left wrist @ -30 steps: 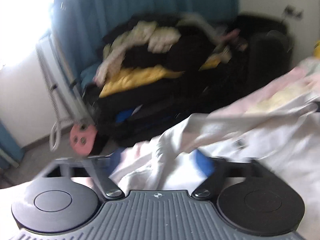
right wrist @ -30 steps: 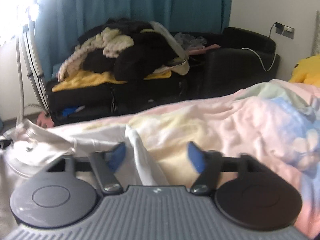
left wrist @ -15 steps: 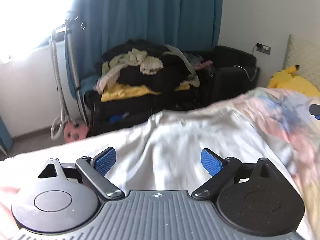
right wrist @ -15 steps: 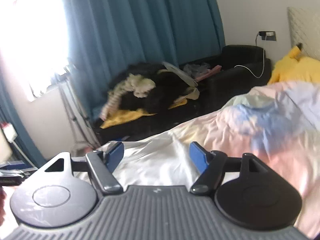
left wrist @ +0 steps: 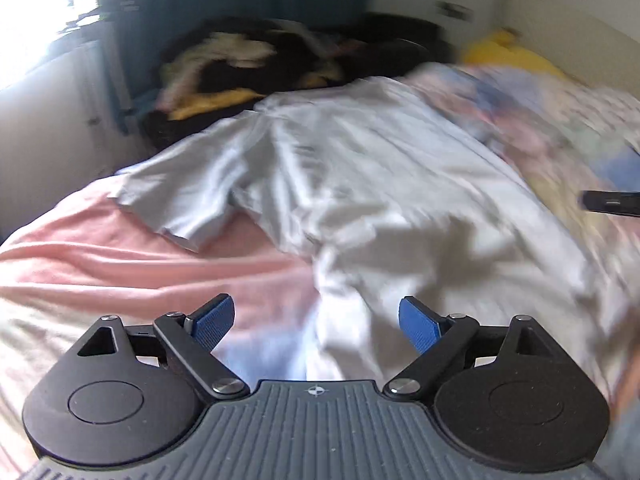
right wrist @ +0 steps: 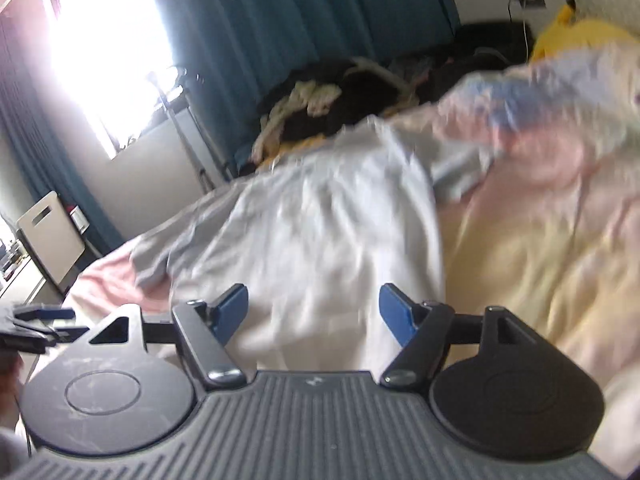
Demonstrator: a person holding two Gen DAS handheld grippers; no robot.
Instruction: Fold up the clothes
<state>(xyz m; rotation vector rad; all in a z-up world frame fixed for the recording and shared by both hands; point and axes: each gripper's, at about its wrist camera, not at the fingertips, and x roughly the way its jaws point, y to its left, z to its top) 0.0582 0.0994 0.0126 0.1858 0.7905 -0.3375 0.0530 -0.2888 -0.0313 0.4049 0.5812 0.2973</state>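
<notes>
A white T-shirt (left wrist: pixel 380 184) lies spread out on the pastel bed cover (left wrist: pixel 132 264), one short sleeve pointing left. It also shows in the right wrist view (right wrist: pixel 320 232). My left gripper (left wrist: pixel 316 320) is open and empty above the shirt's near left edge. My right gripper (right wrist: pixel 312 312) is open and empty above the shirt's near right edge. Part of the right gripper (left wrist: pixel 610 202) shows at the right edge of the left wrist view. Both views are blurred by motion.
A black sofa (right wrist: pixel 492 44) piled with mixed clothes (left wrist: pixel 248 64) stands beyond the bed, in front of teal curtains (right wrist: pixel 304 20). A yellow plush toy (left wrist: pixel 508 50) lies at the bed's far right. A bright window (right wrist: pixel 104 56) is at the left.
Both grippers let go of the shirt and opened. They rose and pulled back towards the shirt's near end, and the shirt now lies spread flat on the bed.
</notes>
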